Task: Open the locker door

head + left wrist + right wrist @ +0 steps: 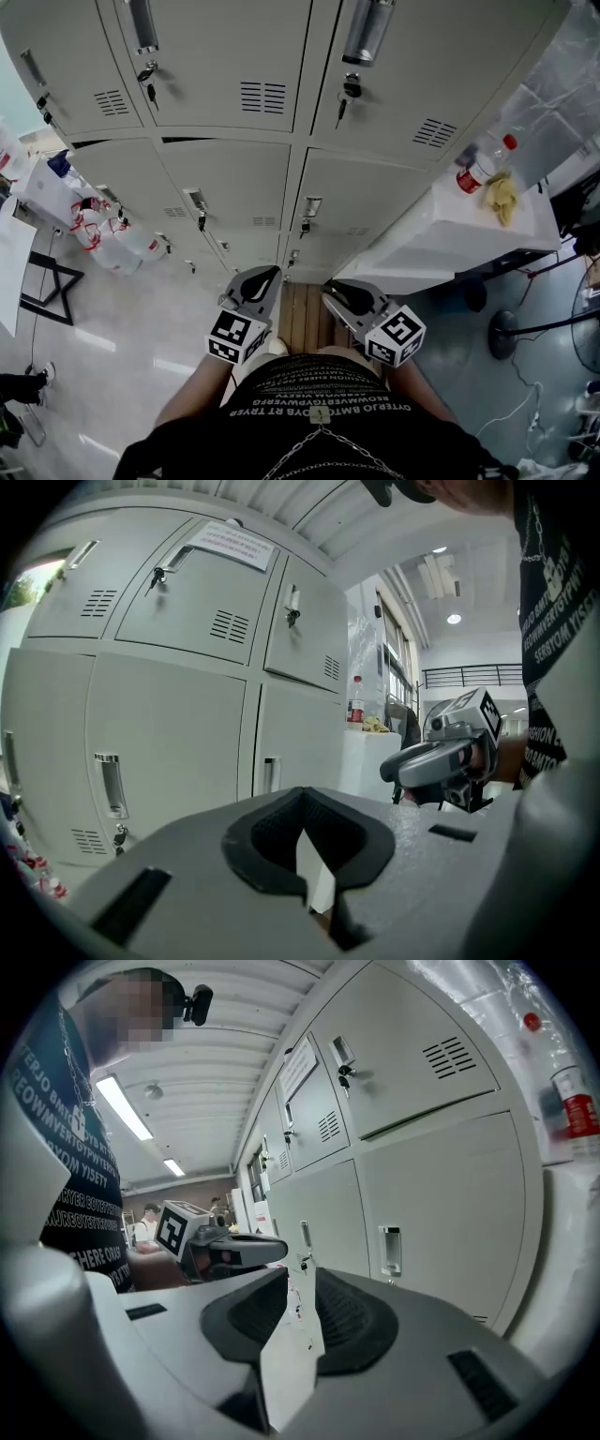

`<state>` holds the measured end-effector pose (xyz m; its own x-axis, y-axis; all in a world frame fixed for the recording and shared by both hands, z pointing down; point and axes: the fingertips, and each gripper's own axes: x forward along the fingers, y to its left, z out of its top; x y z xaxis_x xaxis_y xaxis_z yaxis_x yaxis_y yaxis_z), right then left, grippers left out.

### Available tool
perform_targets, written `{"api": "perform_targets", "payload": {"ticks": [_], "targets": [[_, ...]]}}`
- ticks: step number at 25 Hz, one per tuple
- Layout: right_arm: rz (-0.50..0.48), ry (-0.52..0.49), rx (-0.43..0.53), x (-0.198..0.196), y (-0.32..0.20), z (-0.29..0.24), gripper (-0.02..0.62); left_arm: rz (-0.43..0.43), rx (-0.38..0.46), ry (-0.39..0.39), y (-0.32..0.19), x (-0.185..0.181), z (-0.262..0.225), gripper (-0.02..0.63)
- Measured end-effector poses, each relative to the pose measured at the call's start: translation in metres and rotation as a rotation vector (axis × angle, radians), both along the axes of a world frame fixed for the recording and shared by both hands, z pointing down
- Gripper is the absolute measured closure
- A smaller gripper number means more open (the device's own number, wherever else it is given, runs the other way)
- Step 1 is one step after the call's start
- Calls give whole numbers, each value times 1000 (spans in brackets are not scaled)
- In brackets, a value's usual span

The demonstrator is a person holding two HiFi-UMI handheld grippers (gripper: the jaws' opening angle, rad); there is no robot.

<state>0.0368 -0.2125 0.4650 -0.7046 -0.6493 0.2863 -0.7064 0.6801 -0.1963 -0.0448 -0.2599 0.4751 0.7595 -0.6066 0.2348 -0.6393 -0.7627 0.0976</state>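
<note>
A bank of grey lockers (pixel 234 183) fills the head view, every door shut. The upper doors carry keys in their locks (pixel 351 91); the lower doors have recessed handles (pixel 311 206). Both grippers hang low by my waist, well short of the lockers. My left gripper (pixel 265 274) points at the lower doors with its tips together and nothing in them (pixel 302 829). My right gripper (pixel 336 287) stands beside it, its jaws a narrow gap apart and empty (pixel 298 1279). Each gripper shows in the other's view, the right gripper (pixel 403 764) and the left gripper (pixel 272 1249).
A white cabinet (pixel 441 234) juts out at the right, with a red-capped bottle (pixel 480 169) and a yellow cloth (pixel 503 198) on top. Large water bottles (pixel 108 236) lie on the floor at the left. A fan base (pixel 504 330) stands at the right.
</note>
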Motion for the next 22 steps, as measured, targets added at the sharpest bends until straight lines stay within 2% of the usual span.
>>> {"api": "perform_targets", "payload": {"ticks": [6,8,22], "targets": [[19,-10,-18,-1,-17,11,509,12,-46,-14,-11,5,20,612],[17,-15,-28,-5,-25,21,512,9,-38,-12,-16,6,20,612],[-20,-54,-53,-1,-130,32,500,-133,-31,-32,-81,-5,12,612]]}}
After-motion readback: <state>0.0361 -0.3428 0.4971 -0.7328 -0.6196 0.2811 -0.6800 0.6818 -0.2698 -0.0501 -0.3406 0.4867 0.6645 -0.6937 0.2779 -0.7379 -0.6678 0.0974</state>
